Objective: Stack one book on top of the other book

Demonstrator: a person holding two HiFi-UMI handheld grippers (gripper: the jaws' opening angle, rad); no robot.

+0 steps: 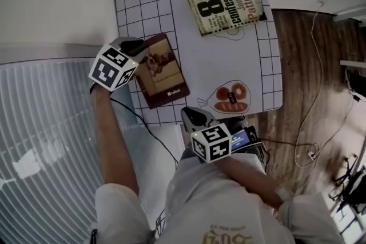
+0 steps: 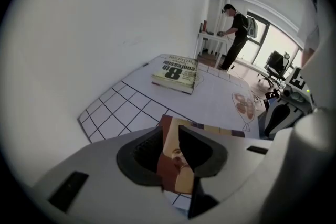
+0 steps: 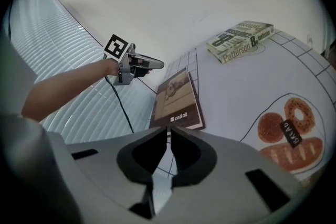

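**Two books lying apart, stack not begun**

Two books lie flat on the gridded mat, well apart. The brown book sits at the mat's near left edge, cover up. The yellow book lies at the far side, also cover up, on an outline drawn on the mat. Neither is lifted, and nothing rests on either.

Left gripper: it points steeply down at the far left corner of the brown book. Its jaws stand partly apart, and the book's cover shows through the gap between them. The pads do not press on the book, so there is no hold. The approach at a corner by the mat's edge suggests the aim is to nip the book where an edge is easiest to reach.

Right gripper: it hangs low, near the person's body, short of the mat's near edge and just beside the bread drawing. Its jaws are closed together on nothing. It looks parked clear of the working hand.

Judgement: the brown book is the one to be moved. The yellow book serves as the base and needs no handling.
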